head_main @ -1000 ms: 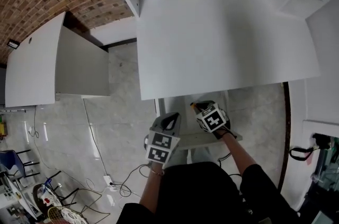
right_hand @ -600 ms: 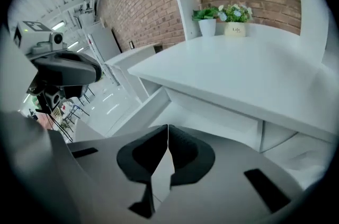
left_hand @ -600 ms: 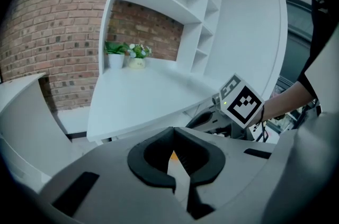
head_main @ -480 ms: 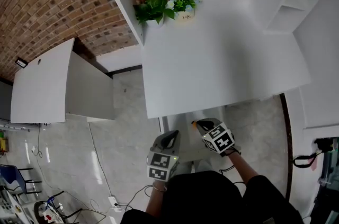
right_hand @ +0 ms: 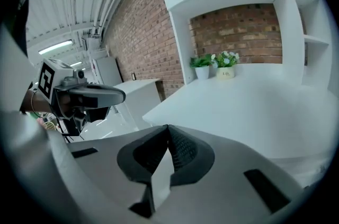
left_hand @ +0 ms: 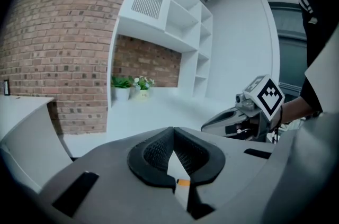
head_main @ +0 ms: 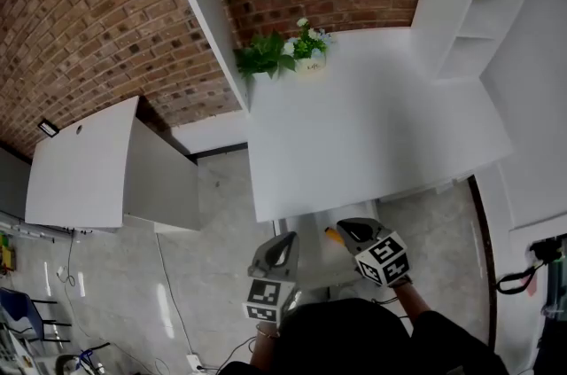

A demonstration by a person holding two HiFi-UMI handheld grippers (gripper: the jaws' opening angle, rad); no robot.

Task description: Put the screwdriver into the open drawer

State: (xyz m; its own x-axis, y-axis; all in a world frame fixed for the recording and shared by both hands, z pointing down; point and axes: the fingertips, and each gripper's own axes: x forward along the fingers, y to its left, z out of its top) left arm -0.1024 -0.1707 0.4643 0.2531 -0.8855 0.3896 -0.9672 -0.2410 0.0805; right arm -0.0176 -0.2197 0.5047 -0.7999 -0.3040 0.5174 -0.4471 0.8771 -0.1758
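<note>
Yellow-orange is all we get of the screwdriver (head_main: pixel 331 232): a short rounded bit of handle in the head view, with the rest hidden behind the right gripper (right_hand: pixel 168 127). As far as we can tell, it lies in the open drawer (head_main: pixel 308 251), which is pulled out under the near edge of the white desk (head_main: pixel 372 134). It sits just beside the right gripper's nose; we cannot tell if they touch. The right gripper's jaws are closed tip to tip with nothing between the pads. The left gripper (left_hand: pixel 171 129) also has its jaws together and grips nothing. A tiny orange speck shows low in the gap behind its tips, too small for us to name. Both grippers hover over the drawer, side by side, pointing toward the desk. Potted plants (head_main: pixel 283 52) sit at the desk's far left corner against the brick wall (head_main: pixel 97 27).
</note>
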